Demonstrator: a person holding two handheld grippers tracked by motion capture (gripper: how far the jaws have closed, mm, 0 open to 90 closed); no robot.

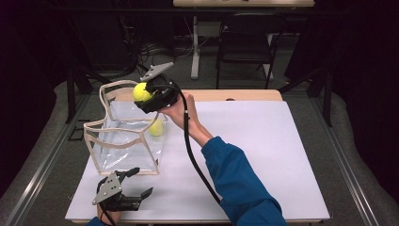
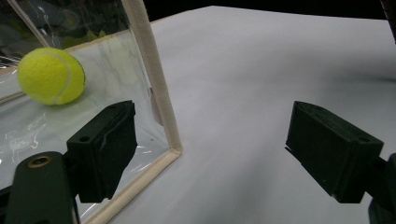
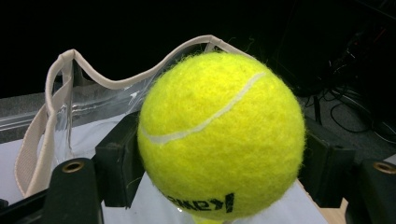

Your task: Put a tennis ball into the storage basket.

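Left gripper [image 1: 136,182] idles near the bag [image 1: 123,141], fingers apart and empty
We clamp the light, fuzzy, springy tennis ball [image 3: 219,135] across its middle in the right gripper [image 1: 147,95], above the bag

Fuzzy yellow-green tennis ball [image 3: 219,135] between black jaws: white curved seam, black printed lettering low on the felt. Second yellow-green tennis ball [image 2: 50,75] in the clear plastic bag with cream fabric trim [image 1: 123,130], same white seam line. Bag walls colourless, showing pale reflections. Flat tabletop sheet [image 1: 249,141]: plain white, no pattern; light wood edge at the far side. Both grippers black with grey top plates. Person's sleeve [image 1: 240,181]: solid blue. Surroundings dark.
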